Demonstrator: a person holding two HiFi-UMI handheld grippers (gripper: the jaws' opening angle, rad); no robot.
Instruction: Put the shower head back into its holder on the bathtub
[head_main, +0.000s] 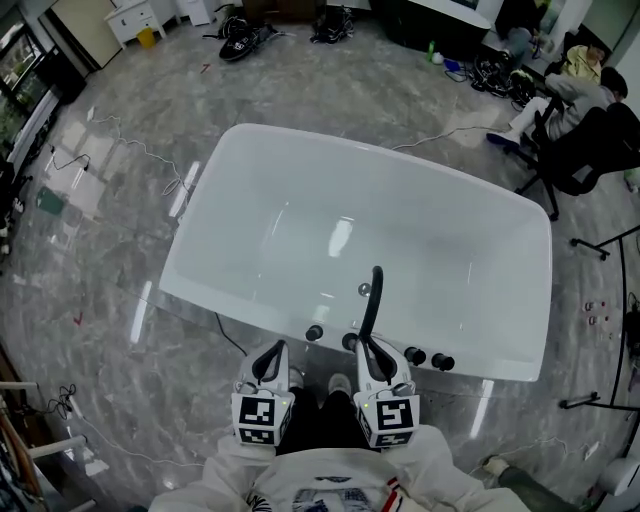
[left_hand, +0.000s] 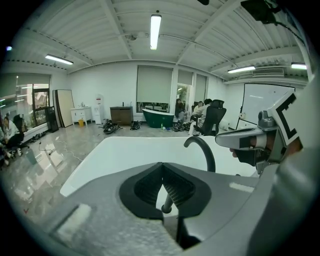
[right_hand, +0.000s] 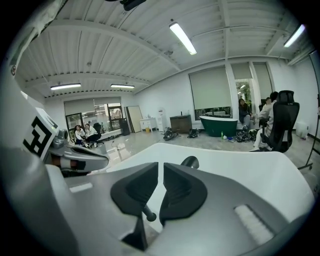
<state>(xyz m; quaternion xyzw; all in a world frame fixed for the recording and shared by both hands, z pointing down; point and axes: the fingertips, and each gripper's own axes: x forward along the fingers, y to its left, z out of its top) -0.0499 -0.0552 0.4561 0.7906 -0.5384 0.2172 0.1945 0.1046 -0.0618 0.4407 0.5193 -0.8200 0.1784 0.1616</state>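
- On the grey floor (head_main: 110, 250) stands a white tub (head_main: 380, 150), seen from above in the head view.
- Along its near rim runs a row of dark knobs (head_main: 414, 355), with a black curved spout (head_main: 374, 295) rising among them and arching over the basin.
- The shower head cannot be told apart from these fittings. Neither hand-held gripper holds it.
- The left hand-held gripper (head_main: 270, 354) hangs just on the near side of the rim, left of the spout. In its own view the jaws (left_hand: 161, 167) meet at the tips, closed on nothing.
- Beyond and below those jaws a slim grey rod (left_hand: 166, 204) with a rounded end shows, apart from the pads.
- The right hand-held gripper (head_main: 368, 346) hangs beside the left one, over the rim at the foot of the spout. In its own view the jaws (right_hand: 162, 170) stand almost together, with a thin slit between them and nothing in it.
- Below that slit a dark rod (right_hand: 148, 215) with a round tip sticks up, clear of the pads.
- White sleeves (head_main: 440, 470) fill the bottom of the head view.
- At the far right are a black chair (head_main: 585, 150) and a seated person (head_main: 570, 85).
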